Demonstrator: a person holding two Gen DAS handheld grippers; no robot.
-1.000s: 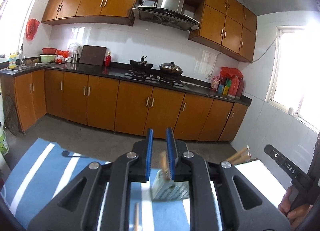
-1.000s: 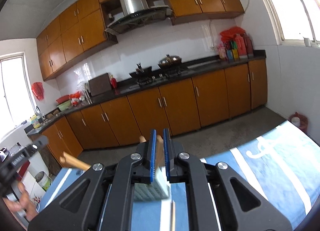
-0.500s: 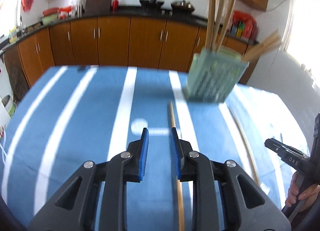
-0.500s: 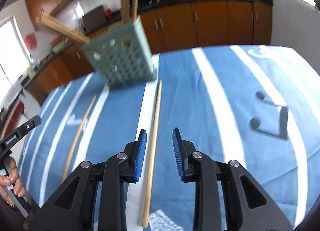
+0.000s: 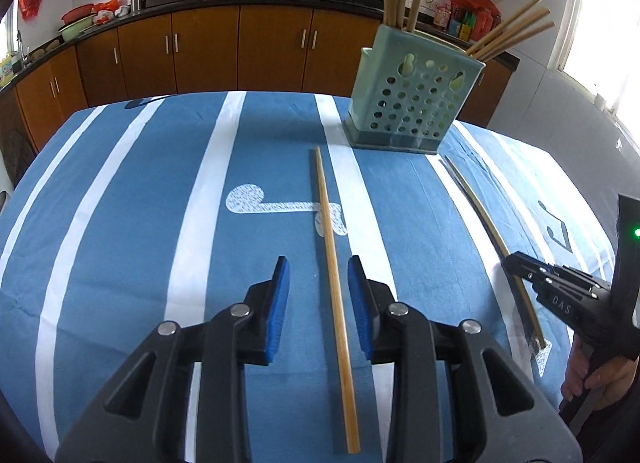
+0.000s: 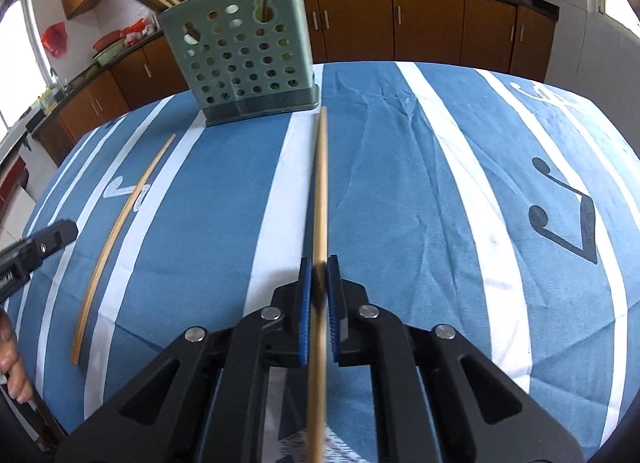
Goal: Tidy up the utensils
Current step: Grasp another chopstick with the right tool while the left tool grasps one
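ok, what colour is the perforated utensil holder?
Pale green perforated plastic utensil holder with a darker base; clearest in the right wrist view.

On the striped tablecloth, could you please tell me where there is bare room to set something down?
The striped tablecloth is bare left of the left-hand chopstick, out to its edge. It is also bare right of the right-hand chopstick, across the music-note print. It is crowded in the middle strip, around the green holder and both chopsticks.

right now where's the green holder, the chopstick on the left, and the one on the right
holder [image 5: 412, 111] left wrist view, perforated front wall
left chopstick [image 5: 329, 235] left wrist view, mid shaft
right chopstick [image 6: 320, 183] right wrist view, mid shaft
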